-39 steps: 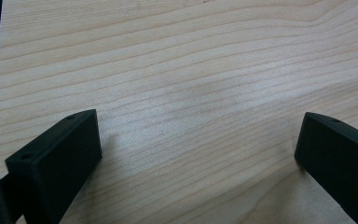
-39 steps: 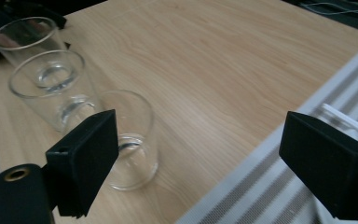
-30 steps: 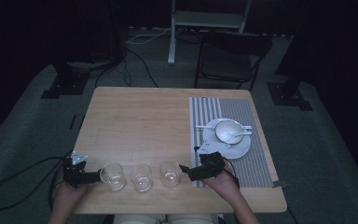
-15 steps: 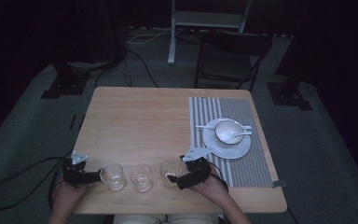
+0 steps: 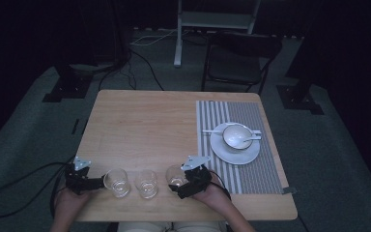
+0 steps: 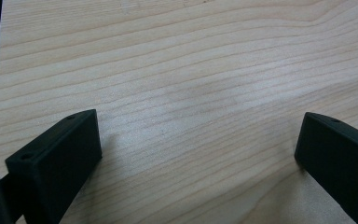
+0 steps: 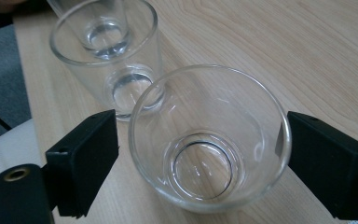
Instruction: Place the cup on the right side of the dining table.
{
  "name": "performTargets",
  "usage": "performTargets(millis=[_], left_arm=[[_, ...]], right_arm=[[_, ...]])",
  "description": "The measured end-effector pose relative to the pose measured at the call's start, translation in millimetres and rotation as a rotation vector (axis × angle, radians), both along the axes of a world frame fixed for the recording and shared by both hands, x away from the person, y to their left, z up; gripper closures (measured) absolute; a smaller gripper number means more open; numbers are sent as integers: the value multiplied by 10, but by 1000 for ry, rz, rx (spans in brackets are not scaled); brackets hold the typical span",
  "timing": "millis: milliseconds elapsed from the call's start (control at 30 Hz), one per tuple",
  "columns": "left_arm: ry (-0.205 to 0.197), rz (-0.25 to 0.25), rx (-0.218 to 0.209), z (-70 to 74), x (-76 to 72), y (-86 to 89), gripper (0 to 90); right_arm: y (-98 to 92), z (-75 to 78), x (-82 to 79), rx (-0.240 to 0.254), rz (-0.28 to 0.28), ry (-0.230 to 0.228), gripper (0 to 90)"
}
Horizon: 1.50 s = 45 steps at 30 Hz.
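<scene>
Three clear empty glasses stand in a row near the table's front edge: the left glass (image 5: 116, 181), the middle glass (image 5: 146, 183) and the right glass (image 5: 175, 175). My right gripper (image 5: 182, 183) is open, its jaws on either side of the right glass (image 7: 209, 140). One jaw sits at the rim and the other a little off it. The middle glass (image 7: 112, 60) stands just behind it. My left gripper (image 5: 92, 182) rests beside the left glass, apart from it. In the left gripper view it (image 6: 198, 135) is open over bare wood.
A striped placemat (image 5: 222, 121) covers the right part of the wooden table (image 5: 140, 125). On it sits a white plate (image 5: 251, 153) with a bowl (image 5: 235, 135) and spoon. A chair (image 5: 239, 60) stands beyond the far edge. Cables trail on the floor at left.
My right gripper has moved left from the placemat's edge to the right glass and now has its jaws around it. The left gripper has stayed put.
</scene>
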<state>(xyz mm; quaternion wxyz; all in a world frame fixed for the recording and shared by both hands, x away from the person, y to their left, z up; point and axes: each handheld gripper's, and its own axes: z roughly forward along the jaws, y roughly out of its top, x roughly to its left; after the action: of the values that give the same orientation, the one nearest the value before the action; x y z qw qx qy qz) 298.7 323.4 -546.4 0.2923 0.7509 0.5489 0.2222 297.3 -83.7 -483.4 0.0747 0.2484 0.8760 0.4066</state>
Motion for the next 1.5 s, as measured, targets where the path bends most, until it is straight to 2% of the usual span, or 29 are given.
performTargets(millis=[267, 367, 533, 900, 1067, 1500], left_arm=[[0, 0, 0, 0, 0, 0, 8], [0, 0, 0, 0, 0, 0, 8], [0, 0, 0, 0, 0, 0, 8], [0, -4, 1, 0, 0, 3, 8], [0, -4, 1, 0, 0, 3, 8], [1, -4, 1, 1, 0, 3, 8]], right_arm=[[95, -68, 44, -33, -4, 4, 114], [129, -76, 43, -47, -9, -7, 143], [161, -75, 48, -59, -30, -24, 175], [176, -38, 66, -87, -15, -18, 178], [158, -14, 63, -76, -33, -41, 178], [98, 118, 148, -61, -57, -38, 178]])
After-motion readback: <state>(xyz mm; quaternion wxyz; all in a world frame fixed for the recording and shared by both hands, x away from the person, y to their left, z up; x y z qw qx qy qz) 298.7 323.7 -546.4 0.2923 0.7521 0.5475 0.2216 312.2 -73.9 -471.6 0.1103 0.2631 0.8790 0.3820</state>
